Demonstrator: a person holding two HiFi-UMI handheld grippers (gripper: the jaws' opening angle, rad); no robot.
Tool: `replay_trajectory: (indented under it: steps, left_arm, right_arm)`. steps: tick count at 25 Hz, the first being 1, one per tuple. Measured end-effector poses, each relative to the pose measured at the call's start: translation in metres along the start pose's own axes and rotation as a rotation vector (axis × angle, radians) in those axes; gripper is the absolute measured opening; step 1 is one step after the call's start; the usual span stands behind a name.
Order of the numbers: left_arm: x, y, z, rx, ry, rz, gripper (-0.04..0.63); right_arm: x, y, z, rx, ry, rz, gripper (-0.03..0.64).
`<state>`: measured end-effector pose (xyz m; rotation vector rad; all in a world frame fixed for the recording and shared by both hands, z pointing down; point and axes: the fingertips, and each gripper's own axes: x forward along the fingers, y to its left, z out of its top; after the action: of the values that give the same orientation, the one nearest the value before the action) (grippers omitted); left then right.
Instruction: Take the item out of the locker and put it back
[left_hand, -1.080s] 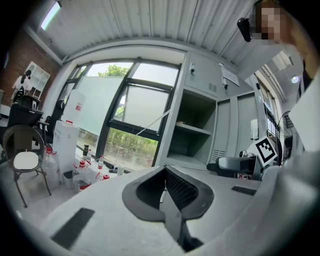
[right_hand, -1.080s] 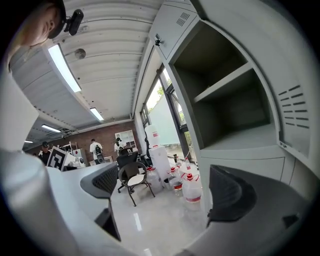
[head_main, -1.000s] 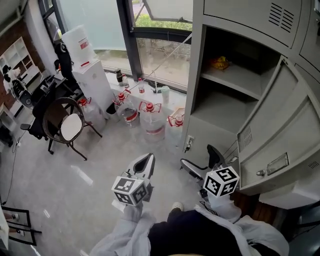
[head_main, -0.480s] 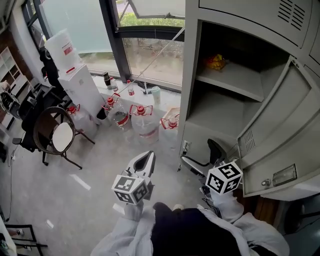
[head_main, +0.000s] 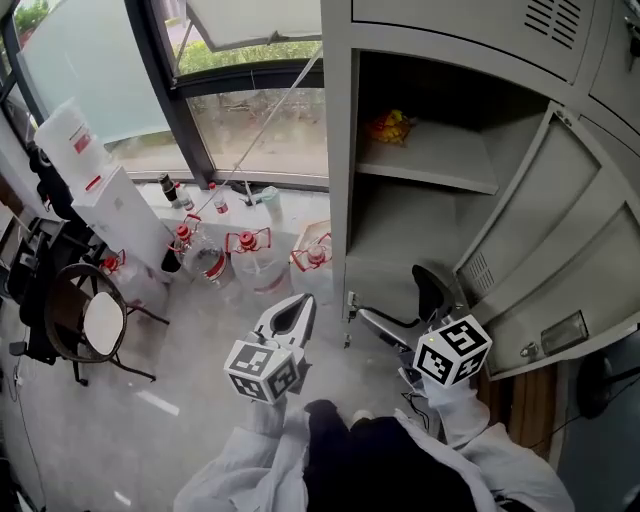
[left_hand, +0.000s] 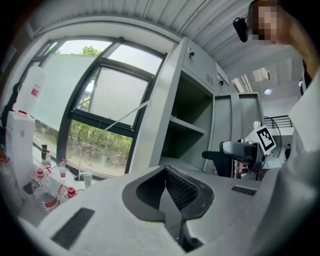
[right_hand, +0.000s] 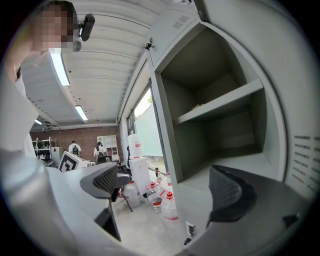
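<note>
While both hang low near the person, the left gripper (head_main: 297, 305) is pinched together on nothing and the right gripper (head_main: 397, 297) gapes wide, empty; farther off, the yellow item (head_main: 388, 127) lies on the open locker's (head_main: 338, 180) upper shelf (head_main: 435, 160).

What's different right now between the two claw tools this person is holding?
The left gripper has its jaws shut together, while the right gripper has its jaws wide apart. The left gripper is over the bare floor and points toward the water jugs; the right gripper is right in front of the open locker. Both are empty.
</note>
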<state>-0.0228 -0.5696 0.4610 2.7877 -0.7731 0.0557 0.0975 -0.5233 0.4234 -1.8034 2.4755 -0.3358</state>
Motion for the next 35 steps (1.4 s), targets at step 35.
replay_trajectory:
  steps: [35]
  left_arm:
    - [0.047,0.031,0.163,0.132,-0.213,-0.130,0.006]
  right_arm:
    - [0.125,-0.086,0.231,-0.507,0.144,0.010,0.566]
